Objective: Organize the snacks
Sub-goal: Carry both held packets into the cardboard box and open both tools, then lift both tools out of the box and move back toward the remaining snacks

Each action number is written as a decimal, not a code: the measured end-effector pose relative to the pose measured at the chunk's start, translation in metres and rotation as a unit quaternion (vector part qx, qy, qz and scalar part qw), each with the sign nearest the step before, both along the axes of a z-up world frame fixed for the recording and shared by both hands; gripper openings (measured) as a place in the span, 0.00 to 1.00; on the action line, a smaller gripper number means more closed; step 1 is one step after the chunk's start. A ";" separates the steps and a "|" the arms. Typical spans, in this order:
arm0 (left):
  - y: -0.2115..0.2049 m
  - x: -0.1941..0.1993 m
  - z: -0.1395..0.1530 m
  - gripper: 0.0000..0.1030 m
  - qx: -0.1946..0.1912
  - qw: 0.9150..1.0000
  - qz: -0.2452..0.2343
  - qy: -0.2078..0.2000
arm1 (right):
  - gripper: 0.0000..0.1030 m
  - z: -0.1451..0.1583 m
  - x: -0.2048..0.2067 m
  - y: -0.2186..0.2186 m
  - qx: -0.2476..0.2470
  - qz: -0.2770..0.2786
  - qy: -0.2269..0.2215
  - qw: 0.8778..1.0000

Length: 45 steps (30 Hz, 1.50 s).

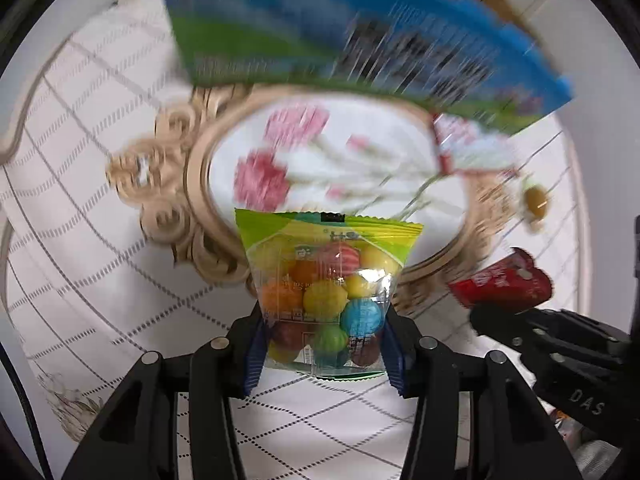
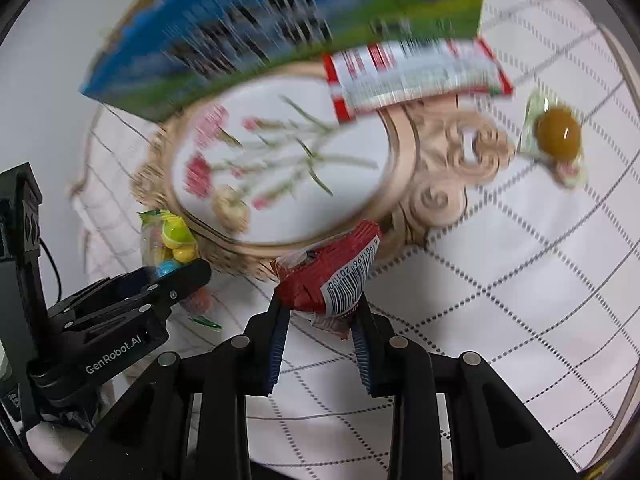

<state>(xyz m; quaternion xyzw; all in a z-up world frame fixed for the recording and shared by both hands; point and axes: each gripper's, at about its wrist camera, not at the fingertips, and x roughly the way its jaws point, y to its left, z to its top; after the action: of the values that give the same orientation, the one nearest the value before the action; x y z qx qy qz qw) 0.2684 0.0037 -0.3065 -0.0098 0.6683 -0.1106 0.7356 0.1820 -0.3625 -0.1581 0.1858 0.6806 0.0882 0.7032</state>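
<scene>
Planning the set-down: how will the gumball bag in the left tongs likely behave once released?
The gumball bag looks like thin, clear film, so it will probably slump rather than stand. The loose round balls inside may shift and let it roll slightly. It seems light, since the left tongs hold it upright by its bottom end alone.

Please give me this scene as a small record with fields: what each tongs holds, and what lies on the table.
left tongs: shut on a clear bag of coloured candy balls with a green top
right tongs: shut on a red wrapped snack with a barcode
tray: oval flowered tray with a beige carved rim, no snack fully inside
on the tray's far rim: blue and green box; red and white packet
beside the tray: round amber sweet in clear wrap
surface: white checked tablecloth
</scene>
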 end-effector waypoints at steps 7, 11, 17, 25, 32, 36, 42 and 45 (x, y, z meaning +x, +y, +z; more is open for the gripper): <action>-0.019 0.046 0.084 0.45 -0.046 0.997 -0.016 -0.064 | 0.31 0.076 0.042 -0.011 0.026 -0.005 -0.076 0.997; -0.026 0.099 0.116 0.45 -0.043 0.994 -0.019 -0.094 | 0.31 0.106 0.089 -0.009 0.021 -0.013 -0.118 0.993; -0.020 0.184 0.107 0.45 0.026 0.995 -0.014 -0.092 | 0.31 0.104 0.166 -0.020 -0.032 -0.022 -0.130 0.991; -0.009 0.243 0.052 0.46 0.099 0.994 0.001 -0.035 | 0.32 0.062 0.221 -0.057 -0.098 -0.042 -0.080 0.991; -0.009 0.261 0.029 0.74 0.086 0.996 0.018 -0.005 | 0.82 0.032 0.234 -0.064 -0.109 -0.057 -0.048 0.991; -0.019 0.261 0.032 0.87 0.089 0.996 0.008 -0.024 | 0.87 0.029 0.236 -0.060 -0.107 -0.050 -0.045 0.992; -0.026 0.252 0.034 0.88 0.078 0.996 0.007 -0.034 | 0.92 0.031 0.239 -0.050 -0.119 -0.040 -0.044 0.991; -0.031 0.242 0.040 0.88 0.079 0.996 0.005 -0.046 | 0.92 0.034 0.237 -0.046 -0.127 -0.036 -0.052 0.990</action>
<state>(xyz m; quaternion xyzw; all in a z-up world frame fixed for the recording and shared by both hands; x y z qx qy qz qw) 0.5099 -0.0274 -0.2661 0.0499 0.6400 -0.0544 0.7649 0.4193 -0.4086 -0.1236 0.1151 0.6416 -0.0149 0.7582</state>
